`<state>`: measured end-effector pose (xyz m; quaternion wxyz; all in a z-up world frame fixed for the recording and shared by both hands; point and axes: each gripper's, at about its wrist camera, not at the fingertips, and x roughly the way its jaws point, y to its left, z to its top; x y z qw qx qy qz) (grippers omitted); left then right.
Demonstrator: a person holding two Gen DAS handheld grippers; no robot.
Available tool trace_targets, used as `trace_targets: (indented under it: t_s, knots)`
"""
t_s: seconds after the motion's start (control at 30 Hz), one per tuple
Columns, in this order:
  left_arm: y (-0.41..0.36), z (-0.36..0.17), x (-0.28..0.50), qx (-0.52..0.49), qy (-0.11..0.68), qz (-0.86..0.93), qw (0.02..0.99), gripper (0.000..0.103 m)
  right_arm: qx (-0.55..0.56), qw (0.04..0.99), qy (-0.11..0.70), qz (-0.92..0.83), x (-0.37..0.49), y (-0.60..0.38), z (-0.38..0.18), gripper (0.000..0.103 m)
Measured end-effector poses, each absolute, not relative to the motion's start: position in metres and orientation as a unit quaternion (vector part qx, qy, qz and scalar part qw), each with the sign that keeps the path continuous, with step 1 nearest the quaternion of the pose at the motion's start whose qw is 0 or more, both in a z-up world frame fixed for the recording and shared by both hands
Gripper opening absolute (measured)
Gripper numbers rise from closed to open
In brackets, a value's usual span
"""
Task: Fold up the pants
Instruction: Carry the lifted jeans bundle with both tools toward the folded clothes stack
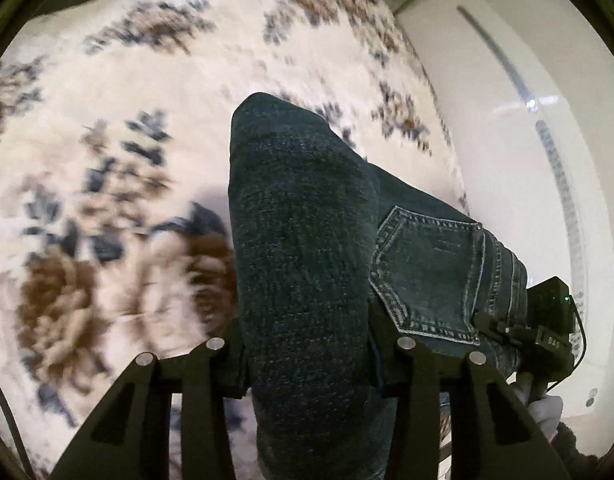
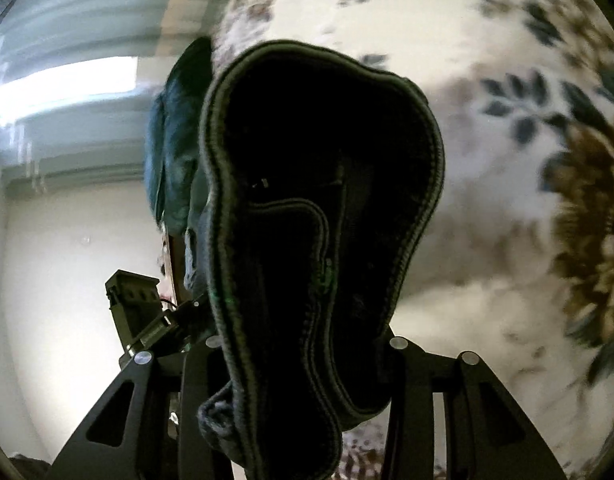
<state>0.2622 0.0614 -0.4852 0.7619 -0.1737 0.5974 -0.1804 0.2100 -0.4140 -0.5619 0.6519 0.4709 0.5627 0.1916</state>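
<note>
Dark blue jeans [image 1: 307,248] hang lifted above a floral carpet. My left gripper [image 1: 307,368] is shut on a thick fold of the denim, and a back pocket [image 1: 431,276] shows to its right. My right gripper [image 2: 303,360] is shut on the stitched waistband or hem end of the jeans [image 2: 315,208], which fills the middle of the right wrist view and hides the fingertips. The right gripper also shows at the right edge of the left wrist view [image 1: 547,328]. The left gripper shows at the left of the right wrist view [image 2: 139,312].
A cream carpet with brown and blue flowers [image 1: 107,160] lies below; it also shows in the right wrist view [image 2: 527,160]. A white wall or panel [image 1: 527,120] runs along the carpet's edge. A bright window area [image 2: 67,84] is at the upper left.
</note>
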Motion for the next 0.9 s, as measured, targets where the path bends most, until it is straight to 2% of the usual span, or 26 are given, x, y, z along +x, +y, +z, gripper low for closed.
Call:
trace_targets:
  t_s: [0.07, 0.3, 0.47, 0.63, 0.9]
  knots:
    - [0.086, -0.461, 0.253, -0.184, 0.584, -0.177, 0.77, 0.039, 0.462, 0.657, 0.559, 0.204, 0.235, -0.382, -0.54, 0.043]
    - [0.223, -0.36, 0.21, -0.213, 0.533, -0.171, 0.801, 0.039, 0.416, 0.69, 0.535, 0.253, 0.235, -0.257, -0.431, 0.042]
    - [0.351, -0.304, 0.188, -0.22, 0.526, -0.153, 0.807, 0.039, 0.402, 0.702, 0.518, 0.279, 0.177, -0.128, -0.356, 0.042]
    - [0.468, -0.267, 0.173, -0.195, 0.516, -0.127, 0.825, 0.039, 0.412, 0.691, 0.506, 0.312, 0.17, 0.003, -0.326, 0.042]
    - [0.618, -0.254, 0.208, -0.194, 0.5, -0.09, 0.839, 0.039, 0.394, 0.673, 0.508, 0.367, 0.21, 0.196, -0.313, 0.042]
